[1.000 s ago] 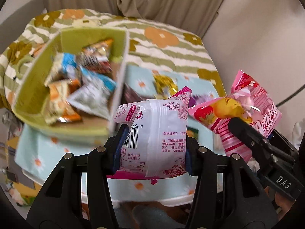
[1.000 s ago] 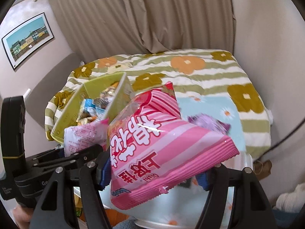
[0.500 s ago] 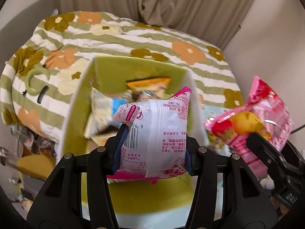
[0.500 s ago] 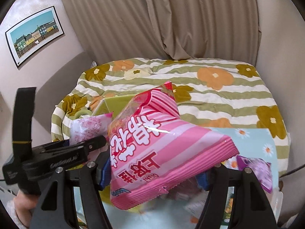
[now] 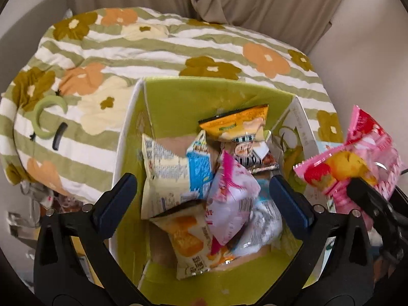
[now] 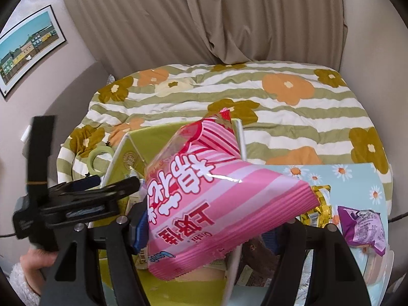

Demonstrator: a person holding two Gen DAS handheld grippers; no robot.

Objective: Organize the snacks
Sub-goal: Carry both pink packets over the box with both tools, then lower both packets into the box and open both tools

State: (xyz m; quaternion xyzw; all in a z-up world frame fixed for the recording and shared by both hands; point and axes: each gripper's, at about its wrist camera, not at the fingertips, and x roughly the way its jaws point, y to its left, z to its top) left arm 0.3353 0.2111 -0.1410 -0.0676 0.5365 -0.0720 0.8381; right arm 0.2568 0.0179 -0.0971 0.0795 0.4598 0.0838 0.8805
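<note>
Bed (image 5: 163, 40): we are seeing it spreading behind everything, under a green-striped cover with orange and brown flowers.

Curtain (image 6: 229, 17): beige, hanging behind the bed.

Box (image 5: 178, 94): green inside, white-edged, open at the top; we are looking straight down into it from the left wrist view. It is holding a heap of snack packets.

Mat (image 6: 357, 173): pale blue with daisies, lying just right of the box.

Striped bag (image 6: 204, 191): large, pink and white. We are gripping it in the right tongs (image 6: 211, 232), which are closing on its lower part and holding it tilted above the box's right wall.

Left tongs (image 5: 201, 204): we are holding these spread wide over the box, gripping nothing.

White-pink packet (image 5: 232, 199): lying in the box on top of the heap, directly between the left tongs' blue pads (image 5: 114, 201) but touching neither.

Cream packet (image 5: 165, 178): leaning at the left of the heap.

Orange packet (image 5: 239, 122): resting at the far end of the box.

Yellow packet (image 5: 188, 237): lying at the near end, its corner under the white-pink packet.

Purple packet (image 6: 362, 224): lying on the mat, well outside the box.

Gold packet (image 6: 321, 209): sitting on the mat beside the purple packet, partly hidden by the striped bag.
</note>
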